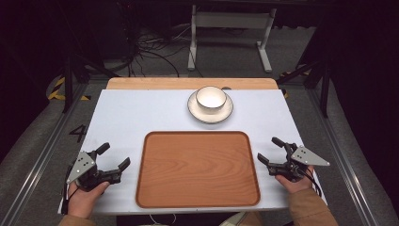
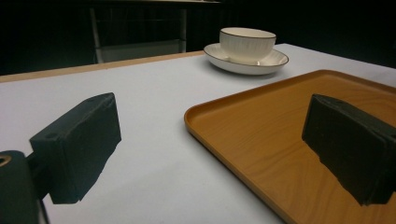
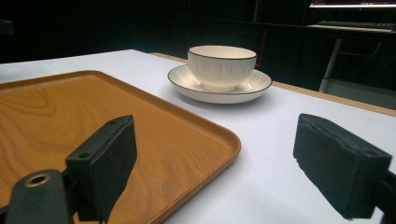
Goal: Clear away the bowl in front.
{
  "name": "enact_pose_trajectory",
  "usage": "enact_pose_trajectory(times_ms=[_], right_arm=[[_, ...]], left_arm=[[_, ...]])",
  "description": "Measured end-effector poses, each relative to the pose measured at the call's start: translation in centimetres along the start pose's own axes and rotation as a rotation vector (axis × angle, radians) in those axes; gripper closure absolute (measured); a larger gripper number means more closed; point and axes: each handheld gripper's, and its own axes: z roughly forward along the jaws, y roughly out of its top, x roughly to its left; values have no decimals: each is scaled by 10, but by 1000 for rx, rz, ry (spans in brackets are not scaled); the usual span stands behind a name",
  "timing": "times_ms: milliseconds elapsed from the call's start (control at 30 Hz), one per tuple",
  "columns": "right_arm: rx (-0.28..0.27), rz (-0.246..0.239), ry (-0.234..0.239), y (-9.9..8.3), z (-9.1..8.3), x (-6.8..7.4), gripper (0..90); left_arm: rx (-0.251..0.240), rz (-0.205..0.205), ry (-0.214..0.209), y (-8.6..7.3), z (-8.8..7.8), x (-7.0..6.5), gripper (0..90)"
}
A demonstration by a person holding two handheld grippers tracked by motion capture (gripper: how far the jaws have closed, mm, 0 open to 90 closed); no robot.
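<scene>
The left gripper (image 1: 114,156) and right gripper (image 1: 267,149) rest at the tabletop's near corners, jaws wide, flanking the tray (image 1: 197,168). Their own views reveal the bowl's (image 3: 221,66) ribbed sides on its saucer (image 3: 254,88).

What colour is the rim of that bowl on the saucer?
The bowl is cream-white with a thin dark rim, clearest in the right gripper view.

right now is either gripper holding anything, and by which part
Nothing is held. The left gripper and right gripper are both open, beside the wooden tray.
</scene>
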Motion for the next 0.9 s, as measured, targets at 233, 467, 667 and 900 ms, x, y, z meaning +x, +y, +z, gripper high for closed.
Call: enact_pose_trajectory(times_ms=[233,467,667,900], right_arm=[[5,-2,-2,0,0,0,139],[12,-4,-1,0,1,0,138],[13,-4,-1,0,1,0,138],[17,0,-5,1,1,0,137]], left_arm=[[-16,-1,-1,15,-2,-1,57],[-28,15,18,28,-8,-1,54],[-45,39,23,36,-10,-3,52],[-69,38,-50,43,-9,-3,164]])
